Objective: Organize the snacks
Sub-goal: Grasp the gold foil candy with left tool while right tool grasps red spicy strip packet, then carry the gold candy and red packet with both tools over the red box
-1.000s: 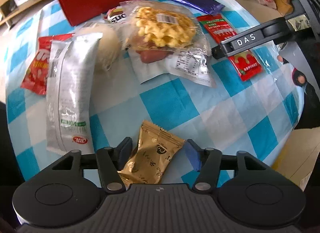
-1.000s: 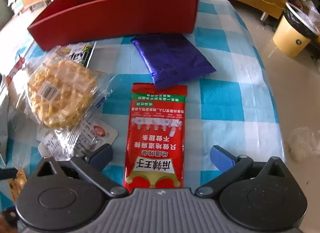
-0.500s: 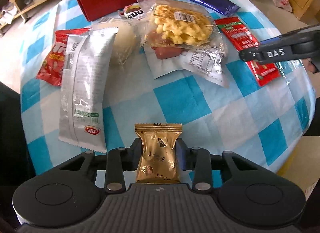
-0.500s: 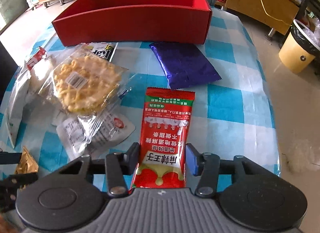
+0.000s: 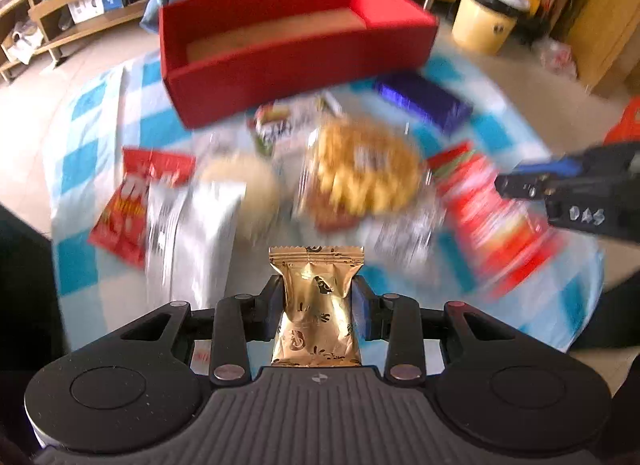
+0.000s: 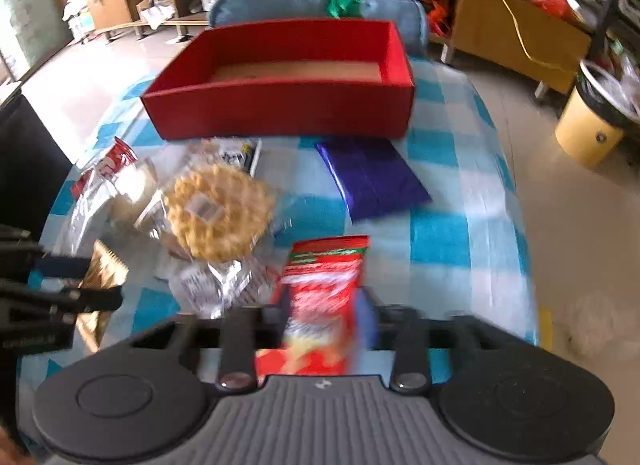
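Observation:
My left gripper (image 5: 317, 292) is shut on a gold snack packet (image 5: 316, 265), which stands upright between the pads above the checked tablecloth. My right gripper (image 6: 326, 301) is shut on a red snack packet (image 6: 326, 265), also lifted off the cloth. The left wrist view shows the right gripper (image 5: 560, 185) at the right edge with the red packet (image 5: 492, 217) hanging from it. From the right wrist view, the left gripper (image 6: 60, 293) and gold packet (image 6: 104, 269) sit at the left edge. An open red box (image 5: 280, 77) stands empty at the table's far side, ahead of both grippers.
Between the grippers and the box lie a waffle pack (image 6: 216, 213), a purple packet (image 6: 372, 181), a long silver pack (image 5: 192, 233), a red chips bag (image 5: 128, 205) and a pale round bun (image 5: 244, 185). A yellow bin (image 6: 592, 125) stands on the floor beyond the table's right edge.
Both grippers have shut on their packets, gold on the left and red on the right, and lifted them off the cloth. Both views now tip up toward the red box.

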The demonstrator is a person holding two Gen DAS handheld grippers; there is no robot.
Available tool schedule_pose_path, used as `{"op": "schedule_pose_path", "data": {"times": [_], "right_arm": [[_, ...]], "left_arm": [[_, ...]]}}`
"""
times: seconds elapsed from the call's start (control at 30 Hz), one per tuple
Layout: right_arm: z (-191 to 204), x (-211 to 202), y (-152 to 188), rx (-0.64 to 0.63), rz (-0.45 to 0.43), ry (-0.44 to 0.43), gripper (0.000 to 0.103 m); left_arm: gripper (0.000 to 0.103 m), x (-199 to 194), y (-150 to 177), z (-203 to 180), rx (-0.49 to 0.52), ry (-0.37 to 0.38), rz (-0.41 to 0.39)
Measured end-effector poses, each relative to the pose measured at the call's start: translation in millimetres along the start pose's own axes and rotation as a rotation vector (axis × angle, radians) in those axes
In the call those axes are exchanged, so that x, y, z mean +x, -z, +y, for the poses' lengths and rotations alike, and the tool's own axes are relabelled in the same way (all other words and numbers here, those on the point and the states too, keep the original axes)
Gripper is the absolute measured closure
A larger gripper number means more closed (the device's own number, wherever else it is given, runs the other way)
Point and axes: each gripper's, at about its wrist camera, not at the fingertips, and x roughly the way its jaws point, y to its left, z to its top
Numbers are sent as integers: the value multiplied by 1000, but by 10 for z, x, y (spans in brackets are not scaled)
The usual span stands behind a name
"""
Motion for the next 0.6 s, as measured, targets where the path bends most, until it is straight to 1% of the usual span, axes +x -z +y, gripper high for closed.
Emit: {"op": "schedule_pose_path", "data": {"times": [0.03,0.1,0.17,0.2,0.27,0.33,0.4,0.43,0.47,0.5,0.53,0.57,0.6], "right_arm": [[-38,43,-55,12,1,-10,92],[-91,143,-106,21,8,10,92],[-161,227,-94,46,40,0,92],[-180,281,-83,52,63,-2,92],[-236,352,-24,87,83,25,91],[-290,383,53,139,124,10,84],[-266,411,120,186,142,-51,68],[-216,443,131,179,148,-72,64],[-136,485,132,150,156,-69,52],[-53,536,129,115,161,-42,40],[26,583,133,85,157,-11,37],[88,608,134,59,149,7,31],[148,632,139,33,142,29,27]], "left_arm": [[60,2,-55,15,-13,9,-7],[60,11,-145,24,-17,18,-18],[59,47,-220,33,-15,16,-28],[59,77,-230,42,-14,23,-24],[59,127,-200,38,-14,36,-1],[59,200,-136,74,-23,49,29],[59,247,-92,95,-38,70,63],[59,252,-84,91,-40,75,69],[59,257,-84,84,-37,78,66],[59,262,-87,75,-30,74,61],[57,273,-81,65,-25,65,56],[55,306,-61,67,-31,56,56],[54,346,-29,73,-46,55,73]]}}
